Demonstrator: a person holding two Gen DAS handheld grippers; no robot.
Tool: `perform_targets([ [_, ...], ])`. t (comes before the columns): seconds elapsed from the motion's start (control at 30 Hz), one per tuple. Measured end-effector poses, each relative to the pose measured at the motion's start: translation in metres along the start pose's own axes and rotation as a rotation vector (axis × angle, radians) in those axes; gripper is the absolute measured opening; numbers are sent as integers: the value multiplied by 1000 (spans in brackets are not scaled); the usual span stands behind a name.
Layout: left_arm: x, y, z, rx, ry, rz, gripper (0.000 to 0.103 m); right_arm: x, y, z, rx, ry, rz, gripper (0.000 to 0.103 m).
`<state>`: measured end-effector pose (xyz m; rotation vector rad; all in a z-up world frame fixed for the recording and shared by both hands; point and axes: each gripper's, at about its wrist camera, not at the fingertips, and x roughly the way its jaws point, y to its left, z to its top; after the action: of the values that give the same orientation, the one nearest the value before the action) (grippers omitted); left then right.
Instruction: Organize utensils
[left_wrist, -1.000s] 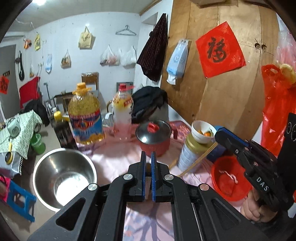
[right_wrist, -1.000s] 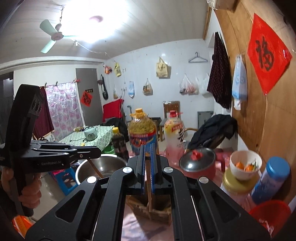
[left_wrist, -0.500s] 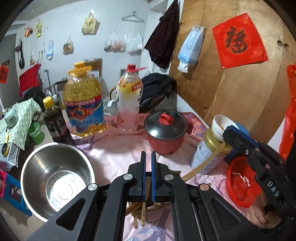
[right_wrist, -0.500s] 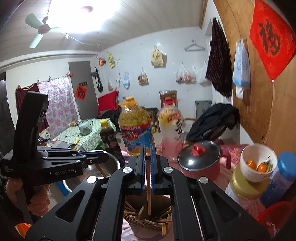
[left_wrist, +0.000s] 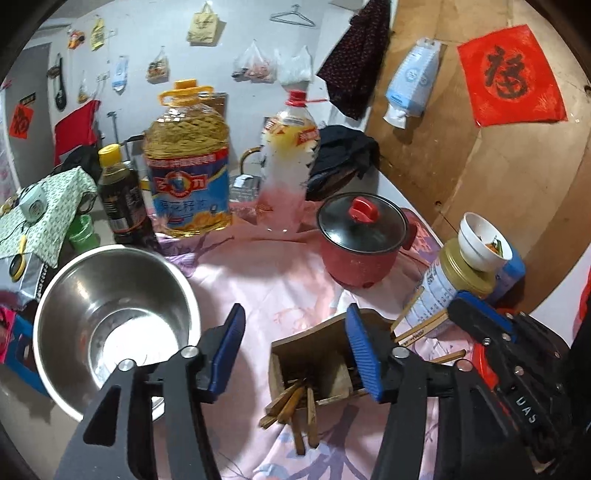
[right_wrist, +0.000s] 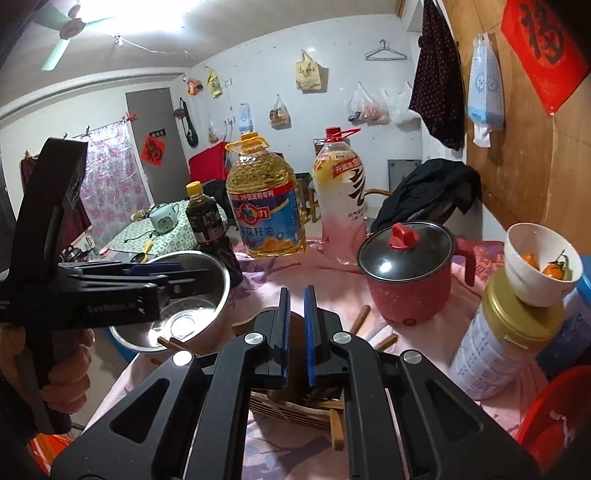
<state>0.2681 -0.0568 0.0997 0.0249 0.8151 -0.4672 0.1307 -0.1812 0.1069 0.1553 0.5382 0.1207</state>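
Observation:
A wooden utensil holder (left_wrist: 314, 354) lies tipped on its side on the pink cloth, with several wooden chopsticks (left_wrist: 295, 402) spilling from its mouth. My left gripper (left_wrist: 295, 343) is open, its blue pads wide apart just above the holder. My right gripper (right_wrist: 296, 321) has its jaws a narrow gap apart with nothing between them, over the slatted holder (right_wrist: 295, 408). In the left wrist view the right gripper (left_wrist: 476, 321) sits beside loose chopsticks (left_wrist: 421, 328). More chopsticks (right_wrist: 360, 315) lie on the cloth.
A steel bowl (left_wrist: 110, 317) stands at the left. A red lidded pot (left_wrist: 364, 240), oil bottle (left_wrist: 188, 166), drink bottle (left_wrist: 288, 158), dark sauce bottle (left_wrist: 122, 199), a tin with a white bowl on top (left_wrist: 458, 269) and a red basin (right_wrist: 554, 413) ring the cloth.
My left gripper has opened wide and tilted down over the holder. My right gripper has let go of the chopstick it held and its jaws parted slightly.

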Motion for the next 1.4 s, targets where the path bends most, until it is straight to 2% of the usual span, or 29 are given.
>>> perform_targets([
  [0.13, -20, 2, -3, -21, -26, 33, 67, -19, -2, 0, 17, -25, 0, 12],
  [0.33, -58, -2, -20, -44, -64, 73, 73, -51, 6, -4, 15, -59, 18, 16],
  [0.47, -81, -10, -41, -58, -81, 132, 78, -70, 11, -10, 26, -65, 45, 20],
  [0.57, -93, -15, -60, -84, -84, 182, 82, -80, 12, -18, 23, -52, 47, 23],
  [0.63, -95, -20, -74, -96, -75, 238, 85, -84, 13, -28, 14, -27, 35, 29],
  [0.73, -94, -27, -99, -115, -35, 311, 87, -85, 17, -48, -7, 19, 11, 39],
  [0.8, -93, -27, -117, -133, 3, 329, 87, -84, 20, -62, -7, 60, 3, 41],
  [0.9, -95, -25, -137, -150, 36, 323, 87, -89, 26, -78, 2, 91, -18, 41],
  [0.97, -97, -22, -148, -149, 45, 317, 87, -96, 32, -85, 10, 95, -40, 44],
  [1.03, -102, -19, -155, -137, 40, 307, 87, -105, 38, -90, 27, 87, -75, 53],
  [1.27, -120, -10, -176, -62, 14, 275, 93, -126, 66, -101, 89, 69, -209, 65],
  [1.4, -124, 1, -194, -49, 29, 243, 94, -140, 79, -123, 148, 82, -301, 69],
])
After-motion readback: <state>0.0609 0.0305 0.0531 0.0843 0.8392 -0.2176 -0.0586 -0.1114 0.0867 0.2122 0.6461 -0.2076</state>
